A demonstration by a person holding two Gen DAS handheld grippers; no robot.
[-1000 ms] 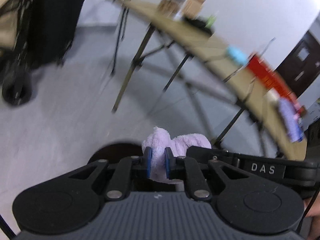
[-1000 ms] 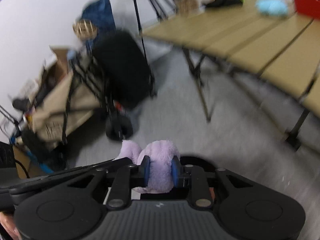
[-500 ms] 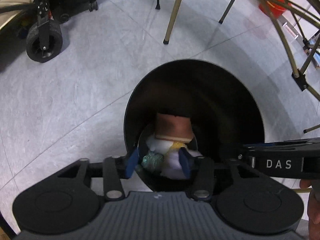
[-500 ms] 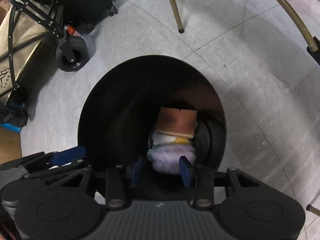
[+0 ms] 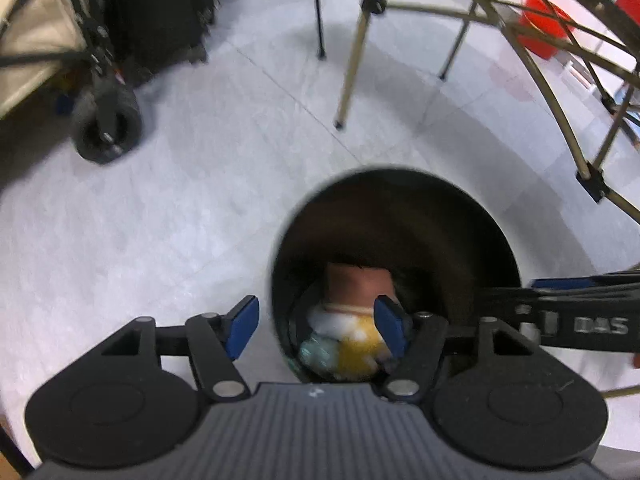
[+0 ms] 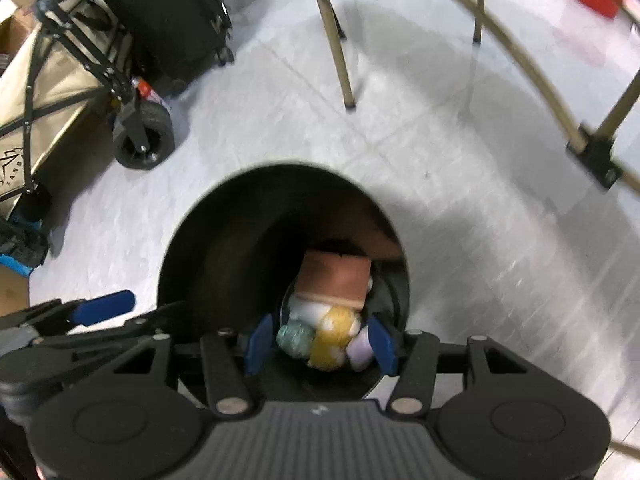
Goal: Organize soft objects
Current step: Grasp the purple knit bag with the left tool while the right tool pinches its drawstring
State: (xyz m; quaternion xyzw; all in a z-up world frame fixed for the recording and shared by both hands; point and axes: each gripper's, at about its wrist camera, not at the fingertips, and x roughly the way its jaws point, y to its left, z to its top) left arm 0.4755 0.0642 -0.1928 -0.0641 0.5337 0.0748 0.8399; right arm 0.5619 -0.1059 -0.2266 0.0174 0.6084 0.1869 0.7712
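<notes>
Lilac plush, a small soft roll [image 6: 359,350], lies at the bottom of the black bin [image 6: 224,248], touching a yellow-and-white soft toy [image 6: 334,334] on its left side. Past the yellow one, a teal fuzzy piece [image 6: 295,335]. Behind all three, deeper in the bin, a brown block with a pale lower edge [image 6: 336,278].

Right gripper [image 6: 320,345] points down into the bin mouth, jaws opening, blue pads clear of the toys far below them; nothing gripped. Left gripper [image 5: 316,330] hangs over the bin's near-left rim [image 5: 280,264], jaws opening wide, one pad outside the rim, one over the inside; nothing held.

Around the bin: pale grey tiled floor [image 6: 480,168]; folding table legs [image 5: 352,68] beyond it; a black wheeled cart with beige fabric [image 6: 60,76] to its far left; something red [image 5: 540,28] beyond the table legs.

Right wrist view shows the lilac roll plainly; in the left wrist view it hides behind the right pad, only yellow [image 5: 358,346] and teal [image 5: 318,350] showing. Left view shows the right gripper's body [image 5: 580,326] crossing the bin's right rim; right view shows the left one's blue pad [image 6: 106,306] left of the bin.
</notes>
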